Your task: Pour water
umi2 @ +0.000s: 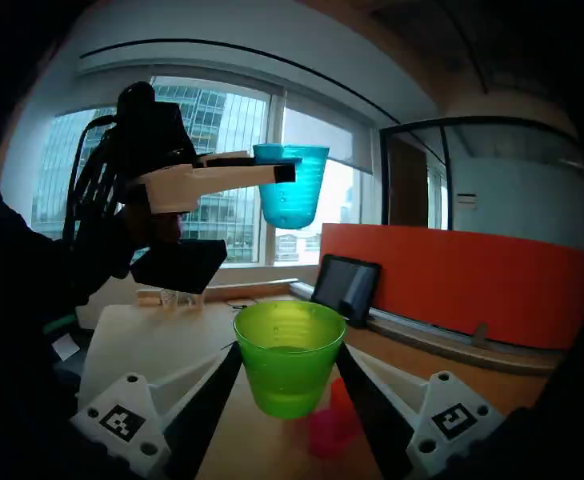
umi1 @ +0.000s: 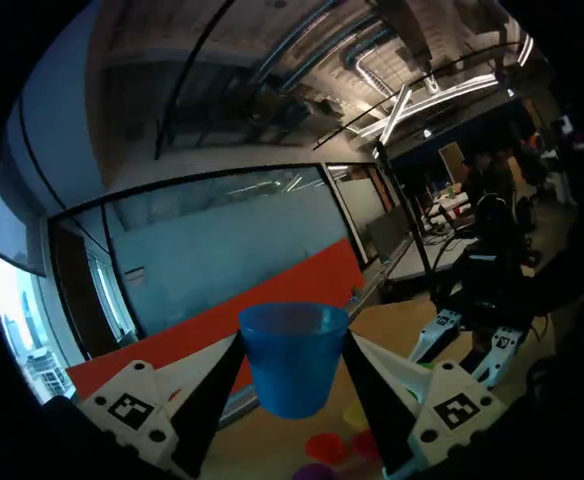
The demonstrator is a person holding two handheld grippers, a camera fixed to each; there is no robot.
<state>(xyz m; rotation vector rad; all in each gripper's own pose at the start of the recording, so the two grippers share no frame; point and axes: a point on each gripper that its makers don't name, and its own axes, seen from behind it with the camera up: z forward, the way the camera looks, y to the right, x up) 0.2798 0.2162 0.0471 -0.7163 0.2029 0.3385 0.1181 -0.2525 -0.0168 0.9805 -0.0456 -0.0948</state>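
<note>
While I hold 1 gripper in each hand, my left gripper (umi1: 292,340) is closed onto the blue cup (umi1: 294,358). Both fingers press its sides just below the rim, and the cup hangs roughly upright, clear of the table (umi1: 384,316). I cannot tell what is inside it.

In the right gripper view, my hand (umi2: 144,224) sits at the far left around the left gripper's dark body, and its white fingers reach to the right. The blue cup is lifted in front of the window (umi2: 212,120), higher than the green cup (umi2: 289,376) and farther off, with the 2 cups well apart.

In the near middle my right gripper (umi2: 290,352) is clamped on the green cup, 1 finger against each side, and the cup stands upright. A level of what looks like water shows partway up through its translucent wall.

Just right of the green cup's base, a few pink pieces (umi2: 334,420) lie low over the wooden table; they are too blurred to name. Farther back and a little right, a dark tablet (umi2: 346,288) stands tilted at the far edge of the table. To its right the orange partition (umi2: 484,280) runs along the far side
</note>
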